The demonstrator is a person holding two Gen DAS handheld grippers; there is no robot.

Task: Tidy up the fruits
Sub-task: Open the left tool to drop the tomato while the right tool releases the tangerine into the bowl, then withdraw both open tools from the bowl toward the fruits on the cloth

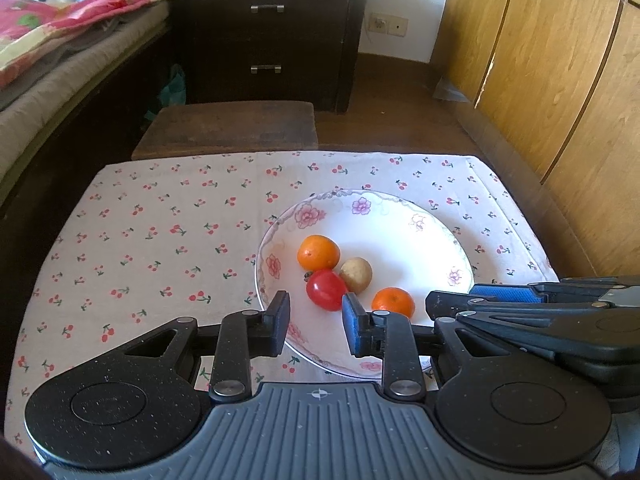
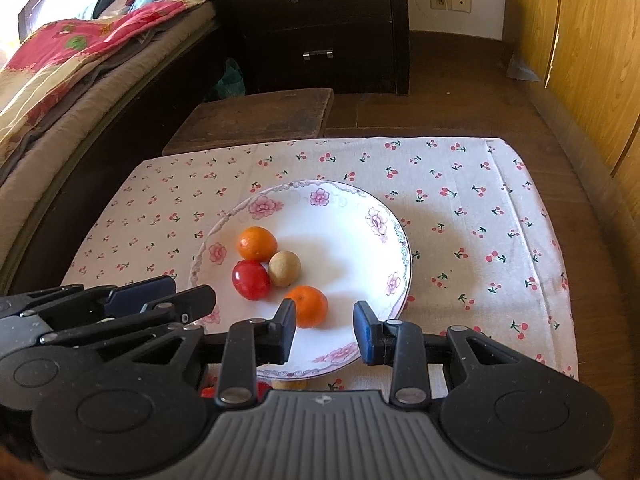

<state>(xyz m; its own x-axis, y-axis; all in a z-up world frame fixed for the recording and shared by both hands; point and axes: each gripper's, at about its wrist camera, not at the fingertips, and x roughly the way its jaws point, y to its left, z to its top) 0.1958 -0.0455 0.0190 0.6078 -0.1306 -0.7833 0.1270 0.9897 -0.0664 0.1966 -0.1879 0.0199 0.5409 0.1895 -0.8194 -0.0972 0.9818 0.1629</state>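
A white plate (image 1: 424, 220) with a flowered rim sits on a cherry-print cloth (image 1: 152, 232) and holds four pieces of fruit, clustered toward its near left part. The far orange (image 1: 318, 253) lies at the back of the group, a red tomato-like fruit (image 1: 326, 290) touches it on the near side, a small brown fruit (image 1: 357, 274) rests just to the right of both, and a second, near orange (image 1: 393, 301) sits a little apart, nearest the plate's front edge. The left gripper (image 1: 316, 322) hangs over the near rim of the plate with nothing between its fingers; its jaws stand at about their narrowest, with a small gap showing, and the red fruit lies just beyond that gap, clear of both pads. The right gripper (image 2: 325, 330) hangs beside it to the right, likewise drawn in and empty, and in its own view the near orange (image 2: 307, 306) lies just ahead of the left pad, not clamped. Both grippers point steeply down at the plate. Behind the cloth stand a dark wooden stool (image 1: 228, 128) and a dark drawer chest (image 1: 268, 36).
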